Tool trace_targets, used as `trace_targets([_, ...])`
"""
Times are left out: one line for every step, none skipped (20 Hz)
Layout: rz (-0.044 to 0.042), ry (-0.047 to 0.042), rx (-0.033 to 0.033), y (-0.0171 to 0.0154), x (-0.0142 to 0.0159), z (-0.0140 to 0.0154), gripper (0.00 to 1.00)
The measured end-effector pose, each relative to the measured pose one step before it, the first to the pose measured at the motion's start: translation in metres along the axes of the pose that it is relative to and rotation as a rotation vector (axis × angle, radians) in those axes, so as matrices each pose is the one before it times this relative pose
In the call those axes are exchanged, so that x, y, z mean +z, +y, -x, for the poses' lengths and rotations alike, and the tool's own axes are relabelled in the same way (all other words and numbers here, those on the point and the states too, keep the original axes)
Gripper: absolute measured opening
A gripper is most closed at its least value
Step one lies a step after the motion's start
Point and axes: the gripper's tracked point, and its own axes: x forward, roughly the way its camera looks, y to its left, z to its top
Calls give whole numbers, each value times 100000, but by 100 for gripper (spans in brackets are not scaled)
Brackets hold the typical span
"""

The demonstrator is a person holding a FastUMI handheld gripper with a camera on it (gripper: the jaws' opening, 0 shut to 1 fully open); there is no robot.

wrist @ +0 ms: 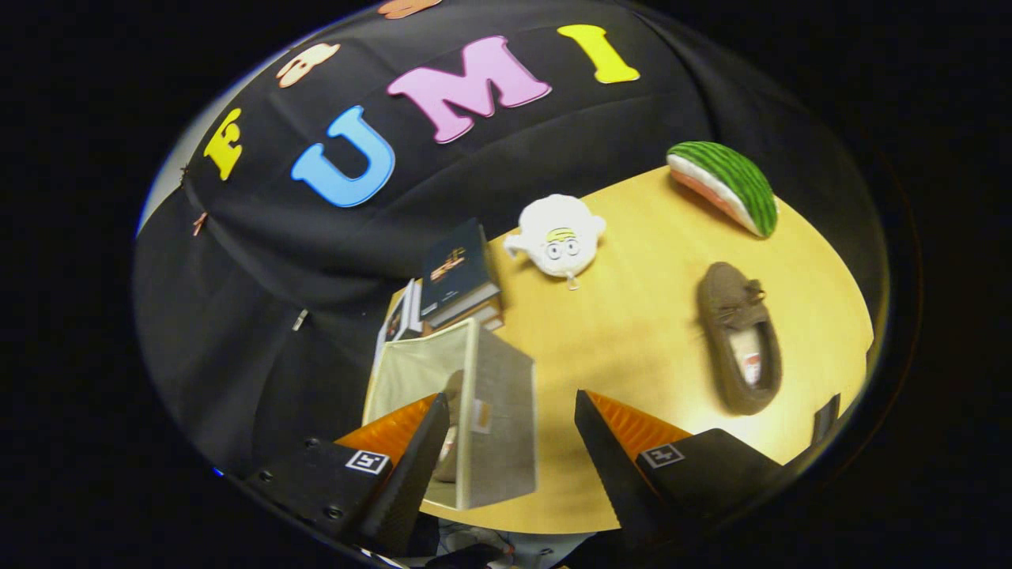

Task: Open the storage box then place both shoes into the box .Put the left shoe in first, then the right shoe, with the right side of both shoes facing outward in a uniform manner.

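A grey fabric storage box (498, 411) stands open on the wooden table (640, 348), just ahead of my fingers and a little to the left. Inside it a brown shoe (451, 427) shows partly, behind my left finger. A second brown moccasin shoe (741, 340) lies on the table beyond my right finger, its opening facing up. My gripper (512, 407) is open with nothing between its fingers, held above the box's right wall.
A stack of books (458, 276) sits just beyond the box. A white plush toy (557, 237) lies further back, and a watermelon-slice plush (723, 186) sits at the far right of the table. Bare tabletop lies between box and shoe.
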Motion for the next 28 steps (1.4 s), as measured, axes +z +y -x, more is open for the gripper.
trace_targets([96,-321,-3227,-2550,282,364,99])
trace_targets([-487,426,-3080,-2498,180,317,99])
trace_targets([-1044,596,-2798,-2394,204,202,99])
trace_targets([-1346,287,-2640,-2295,266,-11,99])
trace_targets([-1716,652,-2290,-2506,-529,626,99])
trace_targets([-1588,547,-1487,-1021,527,-379,99])
trace_targets([-840,298,-1225,-1612,227,-385,99])
trace_targets([393,767,-1227,-1389,73,-386,99])
trace_targets([1667,1224,-1295,-1332,-49,-233,99])
trace_targets([2815,906,-1194,-1170,8,-323,99])
trace_targets([3459,635,-997,-1201,141,-272,99])
trace_targets([4244,8,-750,-1120,85,-426,99])
trace_targets([4663,-24,-365,-754,45,-676,99])
trace_targets([5490,1117,-1103,-1485,-772,-630,99])
trace_targets([5462,1348,-1417,-841,-389,-1094,99])
trace_targets([4203,1528,-960,-485,-232,-1071,99])
trace_targets([3033,752,16,-221,189,-971,99])
trace_targets([2091,209,-885,-446,323,-1032,99])
trace_targets([709,-184,-923,-316,462,-1133,99])
trace_targets([-72,-267,-123,-65,466,-1129,99])
trace_targets([125,2352,-1306,-182,-69,-1315,99])
trace_targets([181,1757,-1797,-278,-15,-1166,99])
trace_targets([-729,699,-129,-4,288,-719,99])
trace_targets([-1447,180,714,93,388,-416,99])
trace_targets([-1674,-357,106,70,424,-463,99])
trace_targets([-1771,577,955,138,168,-335,99])
trace_targets([-1236,1511,2406,324,-244,-210,99])
trace_targets([-842,1156,4254,942,-296,77,98])
